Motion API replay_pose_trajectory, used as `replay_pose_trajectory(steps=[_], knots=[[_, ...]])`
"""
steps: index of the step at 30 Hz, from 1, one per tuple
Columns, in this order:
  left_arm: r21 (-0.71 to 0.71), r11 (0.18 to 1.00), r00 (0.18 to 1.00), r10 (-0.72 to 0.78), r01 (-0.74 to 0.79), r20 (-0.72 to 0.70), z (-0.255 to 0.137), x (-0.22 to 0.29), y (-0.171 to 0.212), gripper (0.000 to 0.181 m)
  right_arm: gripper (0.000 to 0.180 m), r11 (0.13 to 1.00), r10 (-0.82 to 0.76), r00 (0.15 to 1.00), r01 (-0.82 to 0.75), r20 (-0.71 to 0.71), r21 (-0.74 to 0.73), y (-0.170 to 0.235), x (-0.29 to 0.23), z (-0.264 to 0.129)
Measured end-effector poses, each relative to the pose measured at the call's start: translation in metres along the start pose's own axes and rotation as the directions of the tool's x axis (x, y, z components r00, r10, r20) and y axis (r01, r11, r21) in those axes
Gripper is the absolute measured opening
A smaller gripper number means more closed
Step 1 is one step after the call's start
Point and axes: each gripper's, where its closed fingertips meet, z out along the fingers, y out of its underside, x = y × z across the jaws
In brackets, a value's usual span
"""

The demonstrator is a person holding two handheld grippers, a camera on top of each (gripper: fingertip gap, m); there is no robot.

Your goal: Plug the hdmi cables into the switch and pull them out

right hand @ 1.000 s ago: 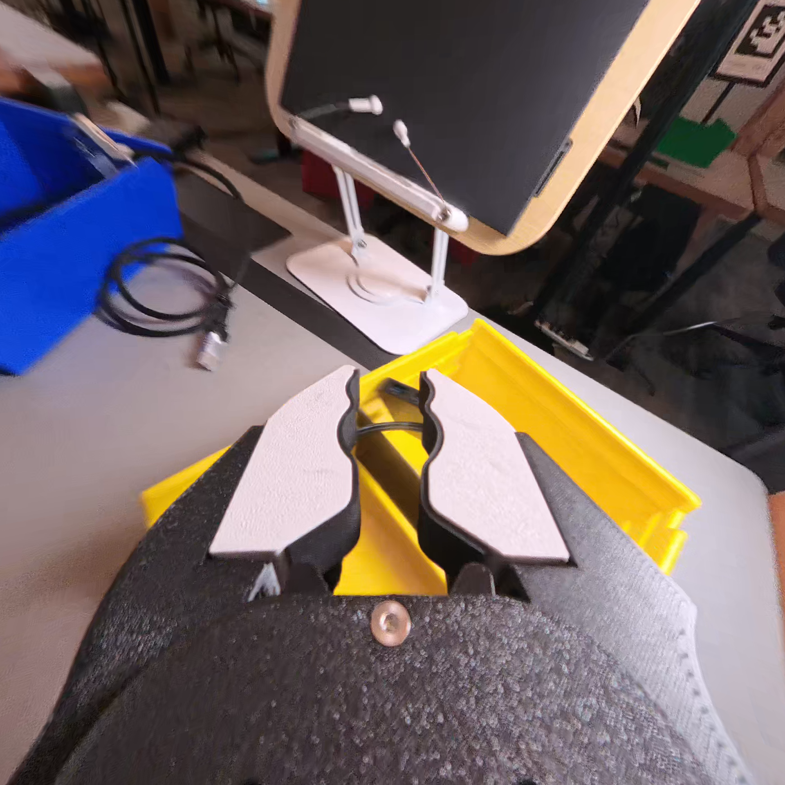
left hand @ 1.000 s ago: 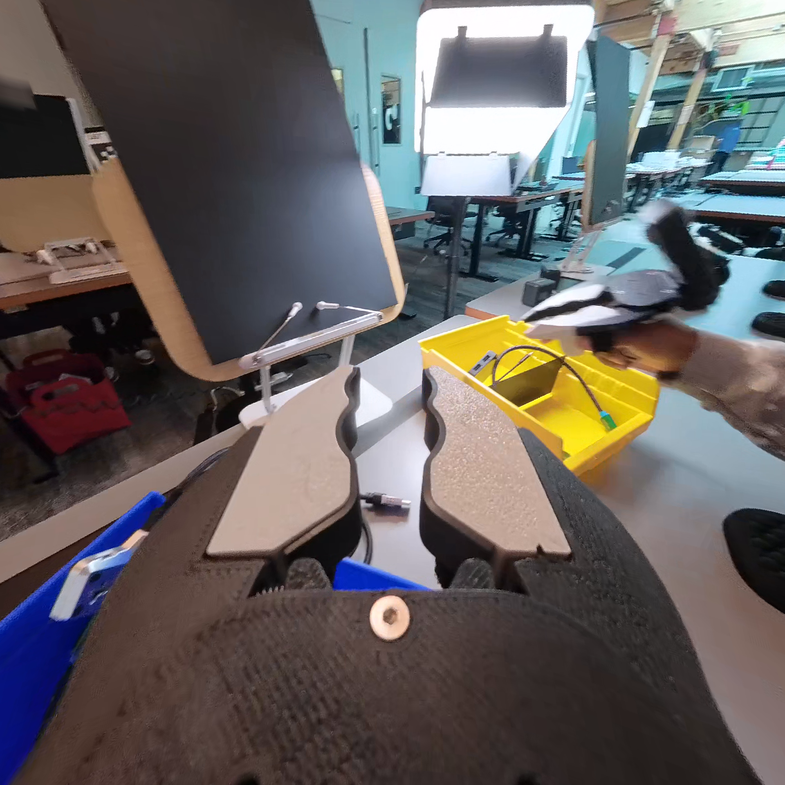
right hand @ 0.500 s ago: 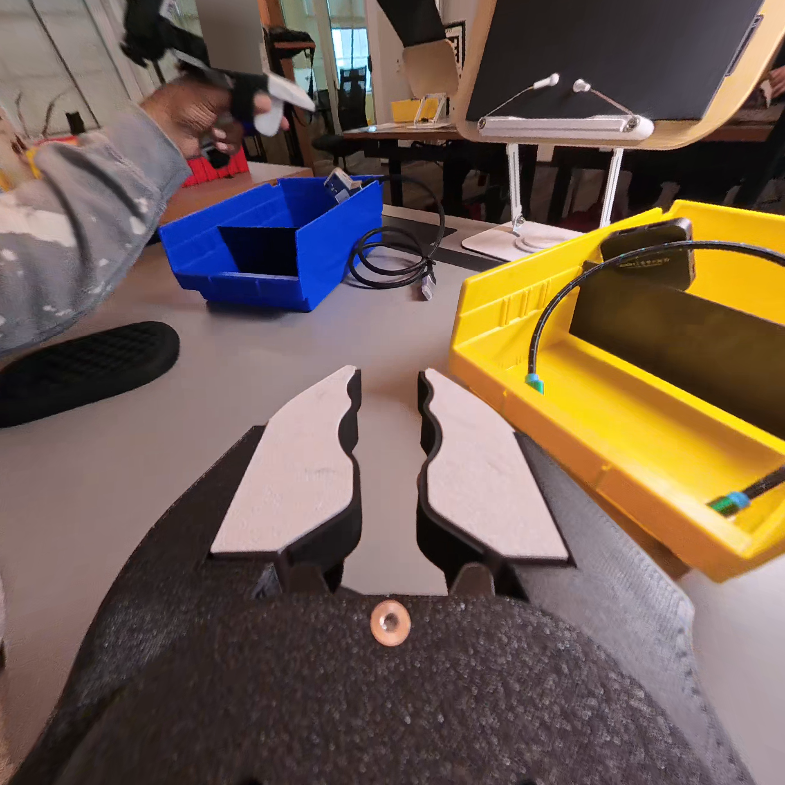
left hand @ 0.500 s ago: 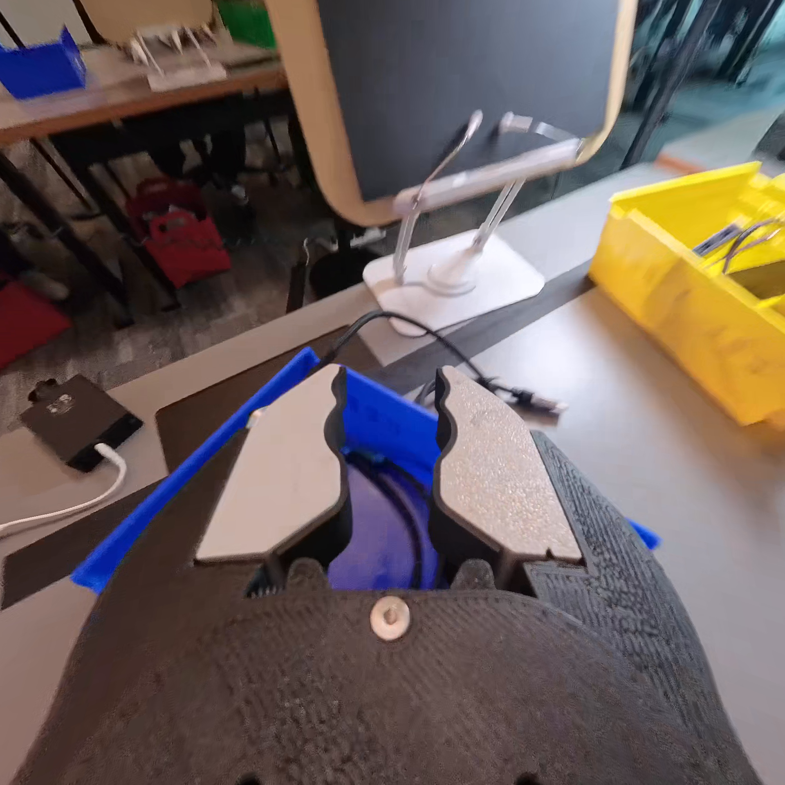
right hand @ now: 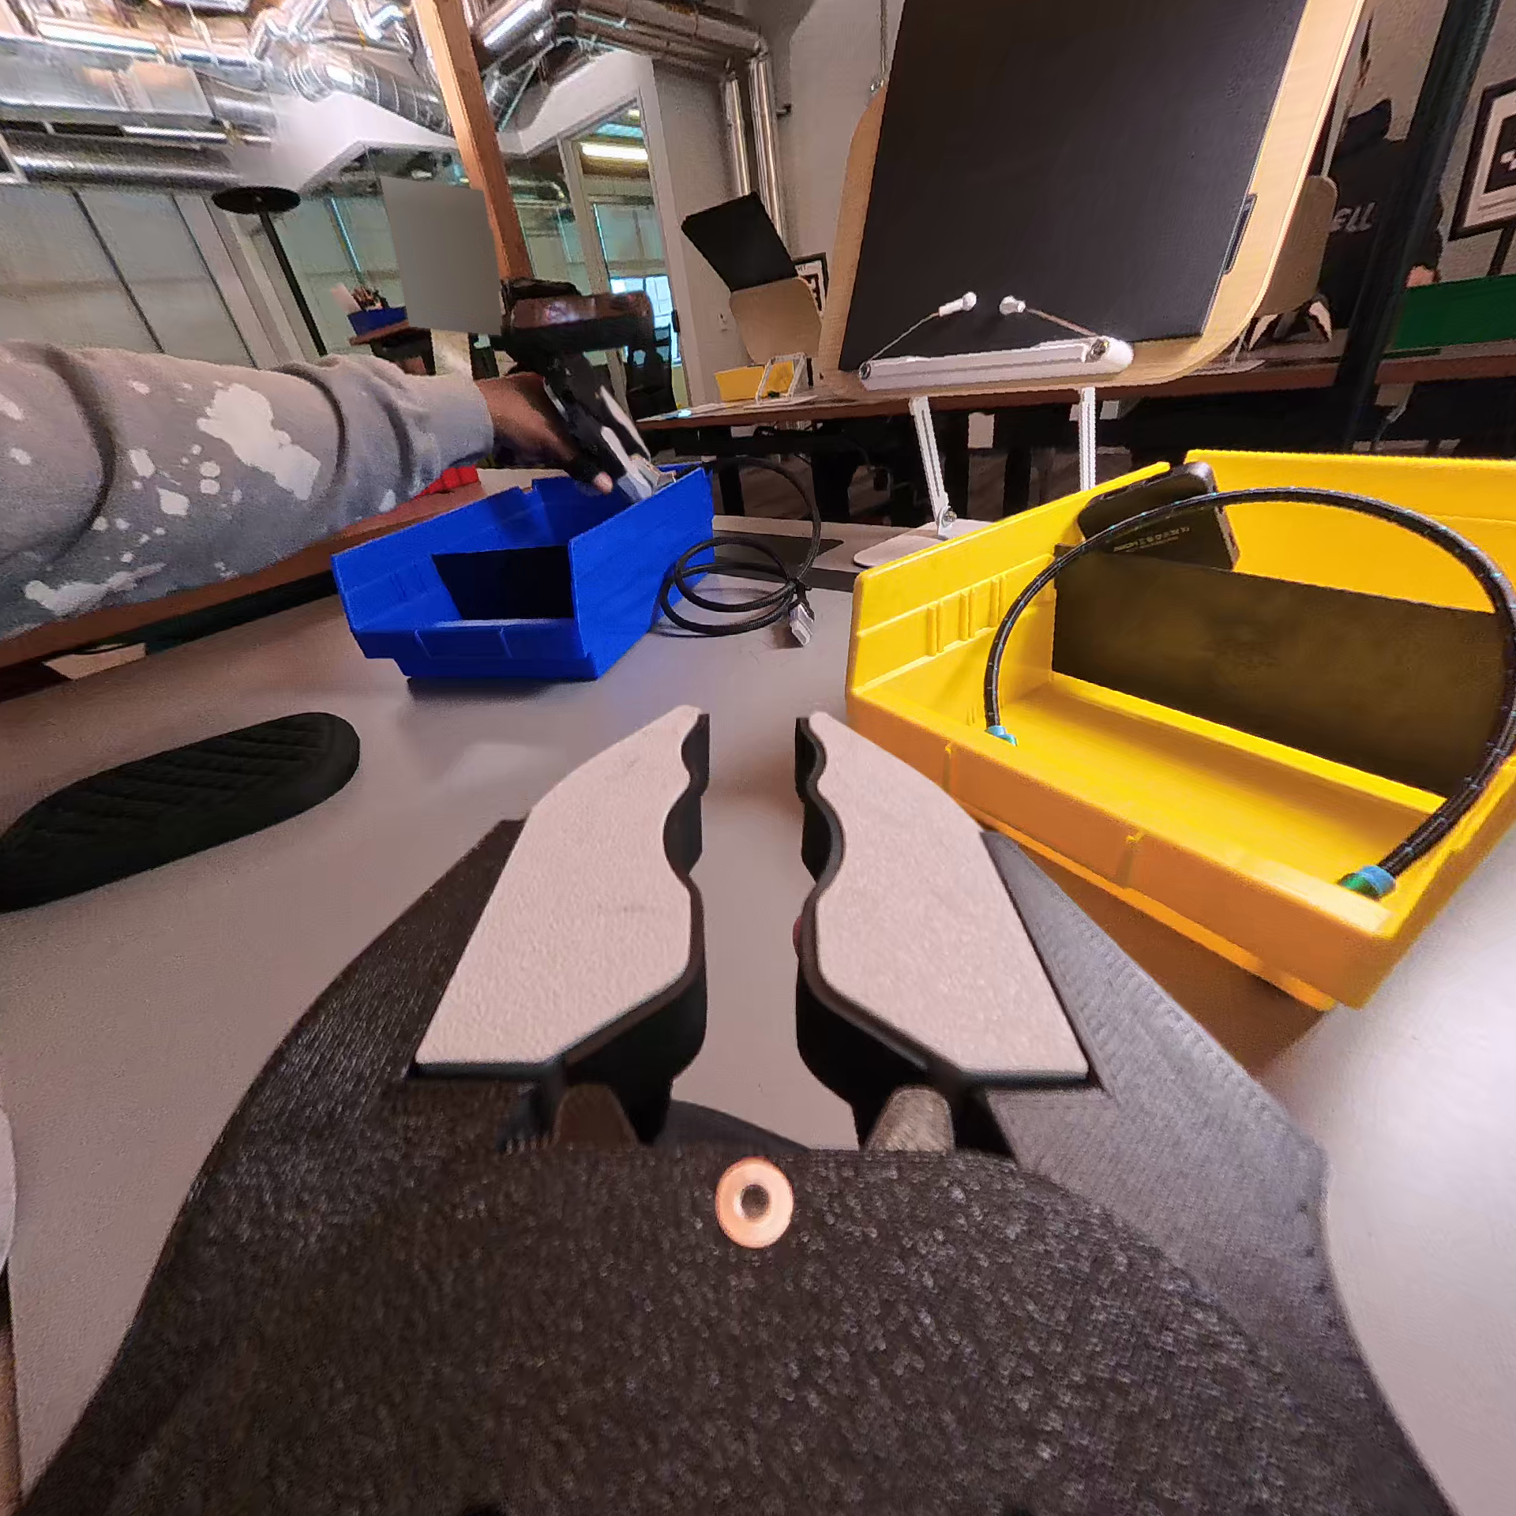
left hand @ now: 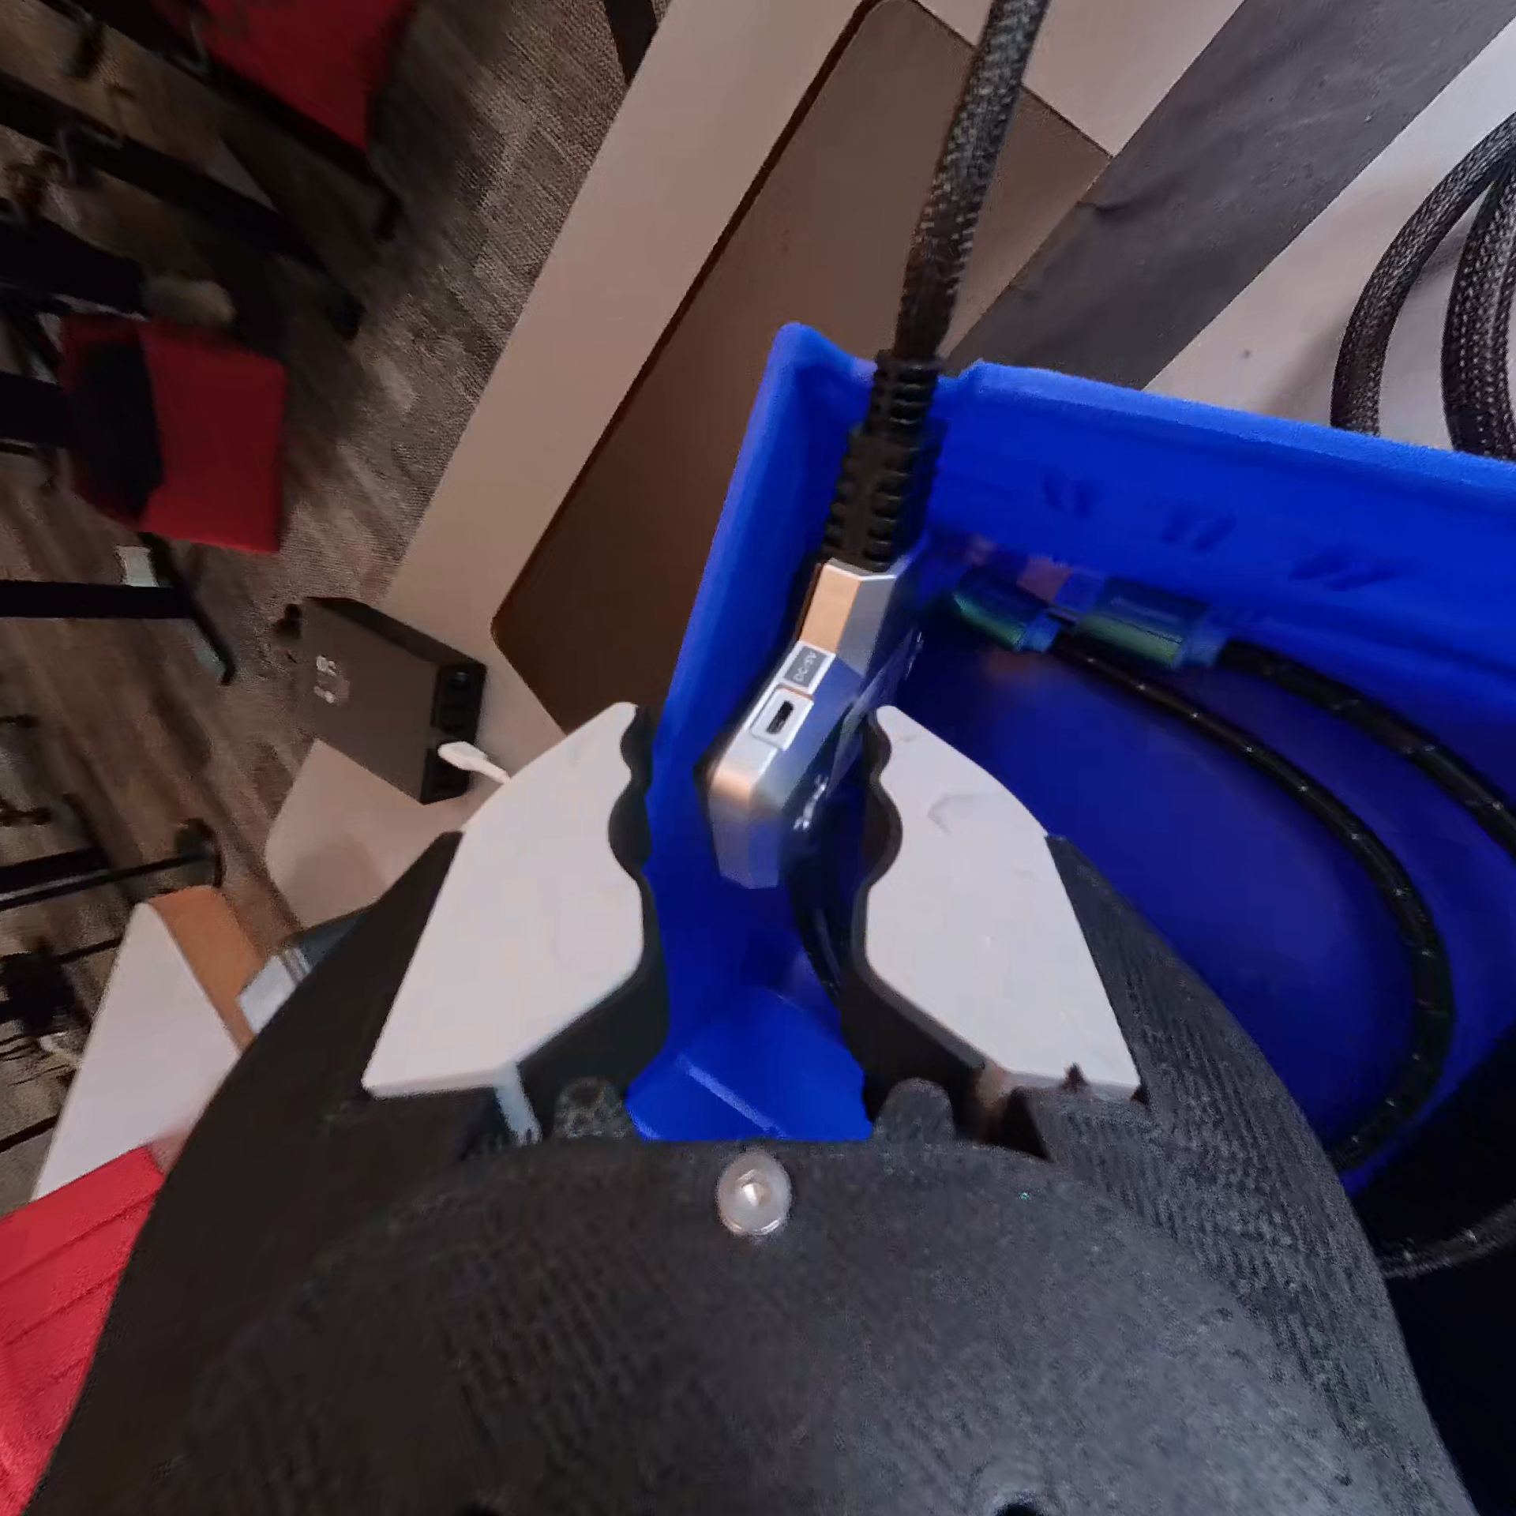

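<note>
The left gripper (left hand: 759,759), jaws spread, straddles the blue bin (left hand: 1230,509) wall and the silver HDMI switch (left hand: 779,763) leaning inside it. Closing now could pinch the wall too. The right gripper (right hand: 751,763) hovers empty, parted.

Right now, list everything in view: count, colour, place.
blue bin: 1, blue, table's left
yellow bin: 1, yellow, table's right
switch: 1, silver, leaning in the blue bin's corner
braided cable: 1, black, plugged into the switch, runs over the rim
short cable: 1, black, arching in the yellow bin
black pad: 1, table's left
board on a stand: 1, dark, behind the bins
left gripper: open, straddling the blue bin's wall and the switch
right gripper: open, empty
</note>
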Motion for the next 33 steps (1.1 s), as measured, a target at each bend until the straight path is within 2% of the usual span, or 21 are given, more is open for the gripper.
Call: replay_pose_trajectory(steps=[7, 14, 19, 25, 30, 33], knots=[[-0.009, 0.992, 0.984, 0.123, -0.123, 0.132, -0.005, -0.001, -0.001, 0.045, 0.018, 1.0, 0.013, 1.0, -0.013, 0.01, 0.011, 0.0, 0.0, -0.002], [0.057, 0.975, 0.949, 0.197, -0.217, 0.246, -0.023, 0.003, -0.006, 0.04, 0.016, 0.999, 0.023, 1.0, -0.023, -0.001, 0.033, -0.003, 0.003, -0.005], [0.122, 0.967, 0.961, 0.199, -0.224, 0.193, -0.044, 0.012, -0.008, 0.029, 0.015, 0.999, 0.017, 1.0, -0.017, 0.0, 0.035, -0.003, 0.002, -0.006], [0.237, 0.949, 0.972, 0.173, -0.208, 0.161, -0.107, 0.0, -0.028, 0.022, 0.015, 0.999, 0.034, 0.999, -0.034, 0.005, 0.04, -0.003, 0.003, -0.006], [0.337, 0.912, 0.955, 0.153, -0.235, 0.253, -0.176, -0.014, -0.05, 0.022, 0.014, 0.999, 0.028, 1.0, -0.028, 0.003, 0.043, -0.004, 0.002, -0.006], [0.468, 0.86, 0.957, 0.073, -0.202, 0.279, -0.224, -0.019, -0.066, 0.022, 0.014, 0.999, 0.019, 1.0, -0.02, 0.012, 0.046, -0.007, -0.001, -0.004]])
